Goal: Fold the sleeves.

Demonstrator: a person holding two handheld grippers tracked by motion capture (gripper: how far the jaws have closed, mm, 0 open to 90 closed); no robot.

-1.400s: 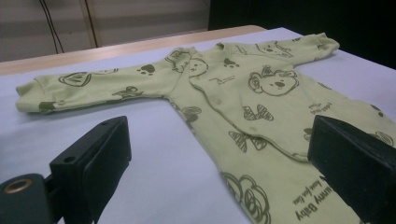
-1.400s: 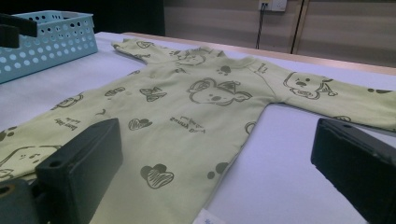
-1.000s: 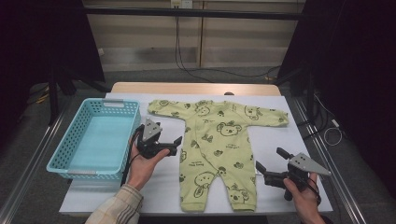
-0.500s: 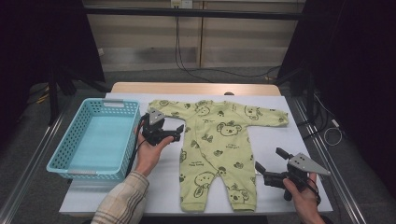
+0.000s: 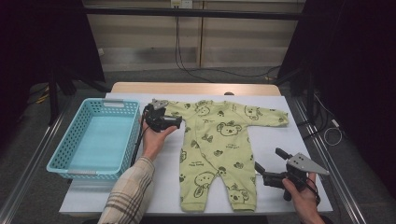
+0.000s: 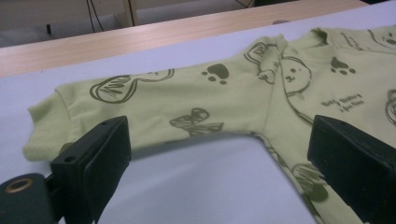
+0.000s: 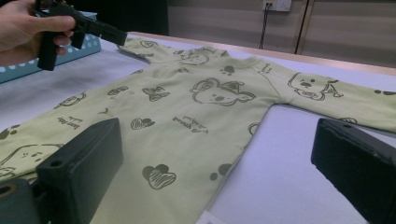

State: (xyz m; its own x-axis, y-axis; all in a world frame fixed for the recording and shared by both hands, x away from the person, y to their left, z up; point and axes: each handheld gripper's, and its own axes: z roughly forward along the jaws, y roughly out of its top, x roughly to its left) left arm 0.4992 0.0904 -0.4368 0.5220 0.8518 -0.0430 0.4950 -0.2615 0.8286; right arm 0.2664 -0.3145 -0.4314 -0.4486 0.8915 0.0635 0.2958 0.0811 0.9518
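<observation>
I have the romper (image 5: 217,149) lying flat and face up on the white table (image 5: 280,140), filling the middle of the high view: neck and sleeves toward the top of the frame, legs toward the bottom edge. Its long axis runs top to bottom, and the two sleeves stretch left and right across it.

My left gripper (image 5: 161,119) sits at the upper left of the garment, just beside the left sleeve (image 5: 175,109), between the romper and the basket (image 5: 95,135) at the left of the frame. Its jaws stand wide apart with nothing between them. In the left gripper view the sleeve (image 6: 140,100) lies straight ahead of them, crossing the frame from the cuff at the left to the body at the right, so I judge the jaws are set across the sleeve's length and a short push forward would straddle it.

My right gripper (image 5: 271,175) waits low at the lower right of the high view, just off the right leg, jaws also wide and empty. In its own view the romper's body (image 7: 187,116) spreads ahead and to the left.

The left hand is clearly the nearer one to the sleeve; I judge the sleeve is the next grasp.
</observation>
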